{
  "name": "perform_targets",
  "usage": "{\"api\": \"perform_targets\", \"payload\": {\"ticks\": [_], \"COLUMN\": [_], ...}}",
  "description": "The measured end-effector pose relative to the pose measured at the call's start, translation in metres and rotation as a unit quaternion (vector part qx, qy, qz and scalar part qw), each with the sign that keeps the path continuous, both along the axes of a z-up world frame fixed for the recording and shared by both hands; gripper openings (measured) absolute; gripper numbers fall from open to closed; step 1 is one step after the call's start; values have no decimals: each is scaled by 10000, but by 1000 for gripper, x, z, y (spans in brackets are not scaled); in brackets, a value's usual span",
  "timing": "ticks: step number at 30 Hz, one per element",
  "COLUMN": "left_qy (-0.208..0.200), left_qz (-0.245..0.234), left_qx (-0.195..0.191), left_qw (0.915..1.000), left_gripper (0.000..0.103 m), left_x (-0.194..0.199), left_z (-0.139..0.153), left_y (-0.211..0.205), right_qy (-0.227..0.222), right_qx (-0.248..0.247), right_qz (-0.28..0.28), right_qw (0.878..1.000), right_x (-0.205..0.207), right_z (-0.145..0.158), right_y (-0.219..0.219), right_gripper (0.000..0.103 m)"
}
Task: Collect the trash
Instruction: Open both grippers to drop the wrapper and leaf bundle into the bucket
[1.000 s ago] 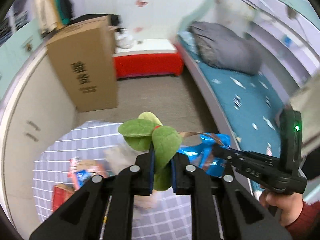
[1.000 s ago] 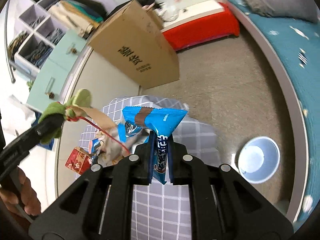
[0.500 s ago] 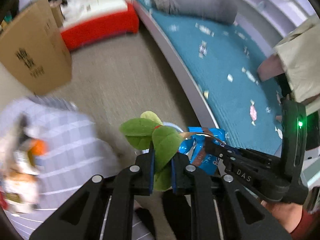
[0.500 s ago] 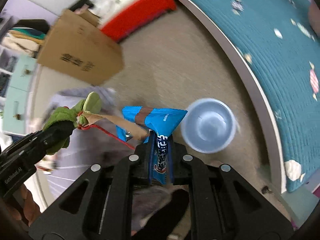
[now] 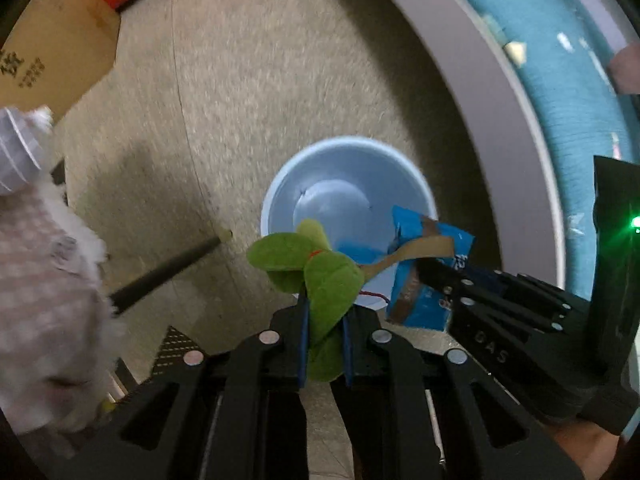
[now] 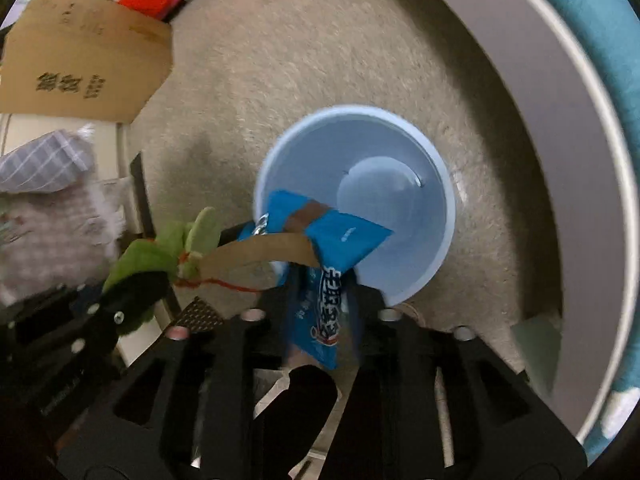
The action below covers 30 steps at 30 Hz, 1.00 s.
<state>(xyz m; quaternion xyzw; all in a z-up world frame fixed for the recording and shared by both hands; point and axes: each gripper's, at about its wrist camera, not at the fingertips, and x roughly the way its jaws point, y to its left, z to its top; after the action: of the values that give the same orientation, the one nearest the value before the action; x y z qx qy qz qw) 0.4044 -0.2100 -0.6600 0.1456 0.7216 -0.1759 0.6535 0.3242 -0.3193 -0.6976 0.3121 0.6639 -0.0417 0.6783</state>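
A light blue bin (image 5: 348, 196) stands on the carpet, also in the right wrist view (image 6: 376, 200). My left gripper (image 5: 325, 332) is shut on a green leaf bundle (image 5: 320, 276) with a brown paper strip and red thread, held above the bin's near rim. The bundle also shows at the left of the right wrist view (image 6: 168, 248). My right gripper (image 6: 320, 312) is shut on a blue snack wrapper (image 6: 324, 248), held over the bin's near edge. The wrapper also shows in the left wrist view (image 5: 424, 276), just right of the leaves.
A grey bed frame with a teal mattress (image 5: 560, 80) curves round the right side. A cardboard box (image 6: 84, 52) stands at the upper left. The checked tablecloth's edge (image 5: 44, 264) hangs at the left, a dark table leg (image 5: 160, 272) beside it.
Both grippers have swung away from the table and tilted down toward the floor. The blue bin now lies directly below them. Both still hold their items.
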Motion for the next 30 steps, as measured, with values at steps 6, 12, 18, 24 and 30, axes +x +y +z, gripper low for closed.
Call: {"api": "perform_targets", "payload": {"ticks": [6, 12, 18, 24, 30], "left_qy": [218, 368, 544, 761, 516], "left_qz": [259, 283, 237, 457, 556], "left_qx": [23, -102, -361, -306, -280], "left_qw": [9994, 9989, 9976, 9956, 9967], "left_gripper": [14, 14, 27, 69, 70], "left_x": [6, 6, 6, 7, 7], "left_z": [-41, -42, -28, -5, 60], "left_y": [7, -8, -29, -28, -12], "right_qy": [22, 87, -45, -157, -275], "right_qx": [52, -62, -271, -370, -325], "right_qz": [-185, -388, -750, -802, -568], "right_qw": [9998, 9992, 9968, 9960, 9975], "right_x": [-9, -21, -29, -29, -25], "right_z": [-25, -15, 21, 65, 119], "right_y": [-11, -26, -49, -57, -48], "right_gripper": [52, 52, 52, 52, 52]}}
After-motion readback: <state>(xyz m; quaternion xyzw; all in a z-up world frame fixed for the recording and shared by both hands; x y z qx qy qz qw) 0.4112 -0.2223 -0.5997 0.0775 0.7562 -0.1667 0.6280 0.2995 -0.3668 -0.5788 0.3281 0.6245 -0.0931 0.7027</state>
